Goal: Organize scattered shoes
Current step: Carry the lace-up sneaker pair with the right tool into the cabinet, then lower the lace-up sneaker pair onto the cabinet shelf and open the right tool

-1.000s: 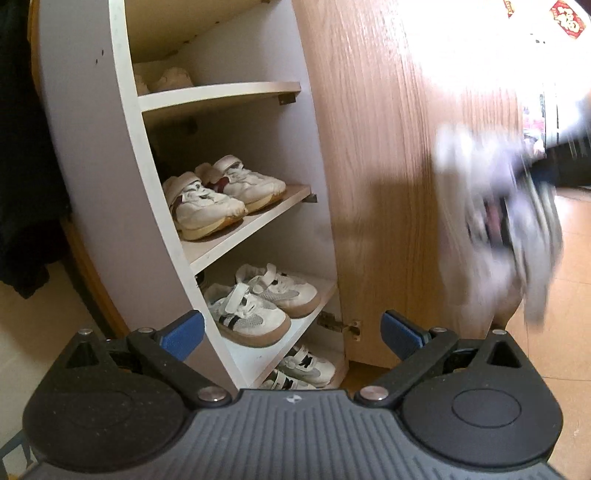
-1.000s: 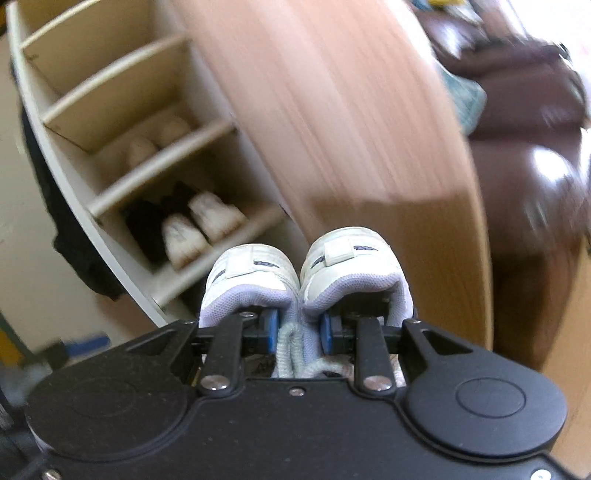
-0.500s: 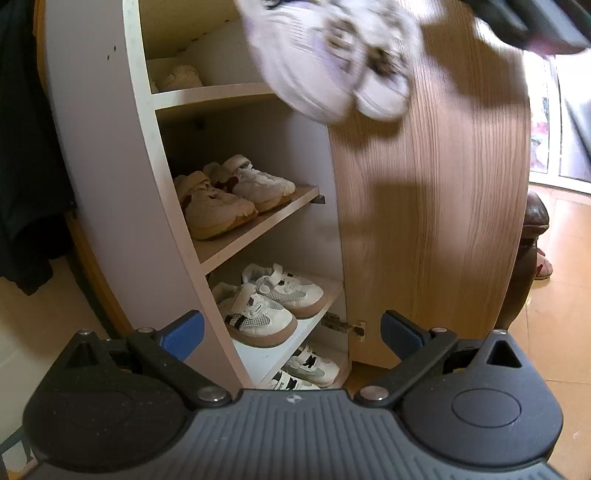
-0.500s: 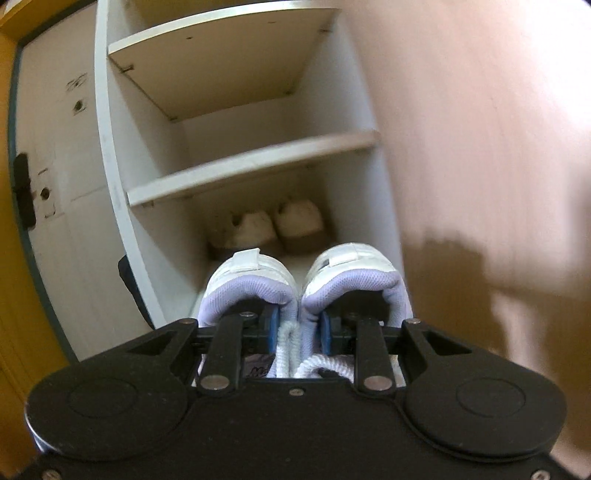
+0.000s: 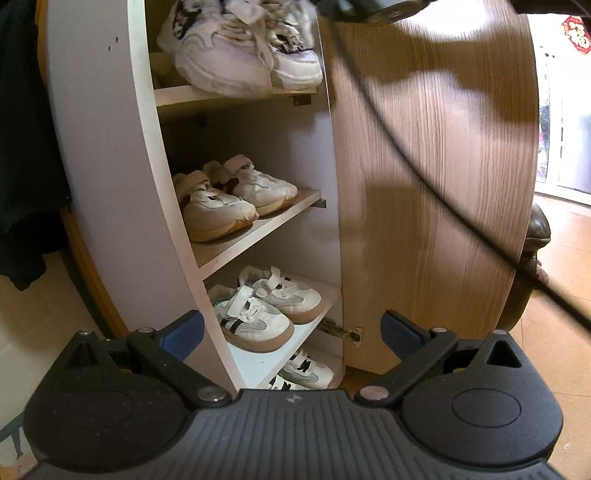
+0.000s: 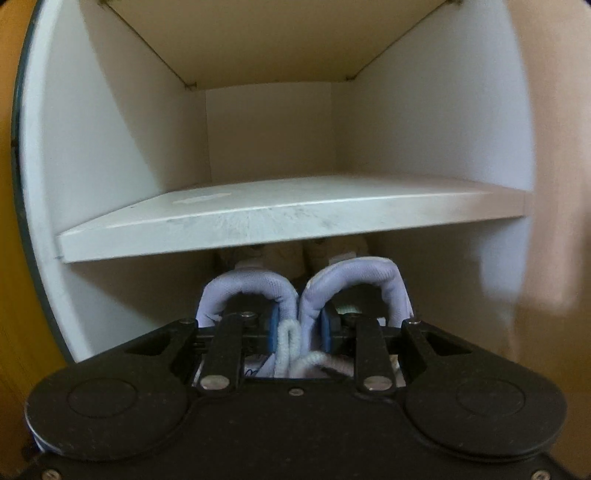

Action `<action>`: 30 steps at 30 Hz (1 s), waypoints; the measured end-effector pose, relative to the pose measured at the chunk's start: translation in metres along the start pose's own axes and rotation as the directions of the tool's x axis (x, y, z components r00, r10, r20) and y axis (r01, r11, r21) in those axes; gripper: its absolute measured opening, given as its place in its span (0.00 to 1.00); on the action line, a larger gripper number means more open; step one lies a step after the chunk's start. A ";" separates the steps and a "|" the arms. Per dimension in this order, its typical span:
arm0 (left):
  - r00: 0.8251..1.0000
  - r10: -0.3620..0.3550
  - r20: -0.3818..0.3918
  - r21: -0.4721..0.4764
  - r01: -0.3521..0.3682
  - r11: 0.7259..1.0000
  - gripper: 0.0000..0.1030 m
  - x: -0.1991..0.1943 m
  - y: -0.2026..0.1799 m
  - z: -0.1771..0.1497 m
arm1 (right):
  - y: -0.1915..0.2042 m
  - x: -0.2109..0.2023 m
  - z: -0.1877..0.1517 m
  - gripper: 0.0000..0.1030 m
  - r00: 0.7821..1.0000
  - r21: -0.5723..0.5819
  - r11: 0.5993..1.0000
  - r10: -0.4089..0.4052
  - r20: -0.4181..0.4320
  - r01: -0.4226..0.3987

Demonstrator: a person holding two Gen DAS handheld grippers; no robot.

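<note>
A pair of white sneakers with lavender lining (image 5: 236, 55) sits at the front of an upper shelf (image 5: 236, 94) of the white shoe cabinet. My right gripper (image 5: 369, 7) reaches in from the top right. In the right wrist view, that gripper (image 6: 300, 328) is shut on the two inner heel collars of the pair (image 6: 314, 284), with the laces hanging behind the pads. A bare shelf (image 6: 288, 218) lies just above the pair. My left gripper (image 5: 291, 332) hangs open and holds nothing, low in front of the cabinet.
A beige pair (image 5: 229, 199) stands on the middle shelf, strap sneakers with tan soles (image 5: 266, 306) below it, and another pair (image 5: 303, 373) at the bottom. The open wooden door (image 5: 443, 240) stands right, crossed by a black cable (image 5: 417, 166). Dark clothing (image 5: 22, 147) hangs left.
My right gripper carried the pair up and left, from in front of the wooden door to the upper shelf opening. The left gripper stayed where it was, still open.
</note>
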State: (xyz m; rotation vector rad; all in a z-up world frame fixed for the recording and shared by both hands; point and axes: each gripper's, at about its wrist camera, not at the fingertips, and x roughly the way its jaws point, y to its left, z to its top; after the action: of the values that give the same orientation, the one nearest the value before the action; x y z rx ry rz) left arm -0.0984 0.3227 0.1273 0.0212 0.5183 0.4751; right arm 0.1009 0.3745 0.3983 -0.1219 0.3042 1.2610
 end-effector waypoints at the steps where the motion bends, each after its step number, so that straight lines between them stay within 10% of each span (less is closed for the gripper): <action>1: 1.000 0.001 -0.002 0.000 -0.001 1.000 0.99 0.001 0.000 0.000 | 0.001 0.005 -0.001 0.23 1.000 -0.007 1.000 -0.004 -0.001 0.004; 23: 1.000 -0.005 -0.026 0.011 0.006 1.000 0.99 0.005 -0.004 0.002 | 0.006 0.039 0.031 0.74 0.966 -0.003 0.997 -0.073 -0.248 0.074; 30: 1.000 -0.006 -0.028 0.012 0.007 1.000 0.99 0.003 -0.003 0.001 | 0.019 0.004 0.028 0.74 0.985 -0.030 0.998 -0.057 -0.161 0.052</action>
State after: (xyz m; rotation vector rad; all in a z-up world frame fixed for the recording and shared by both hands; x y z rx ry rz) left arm -0.0945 0.3215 0.1260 0.0249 0.5485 0.4662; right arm 0.0885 0.3910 0.4258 -0.2543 0.4216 1.2033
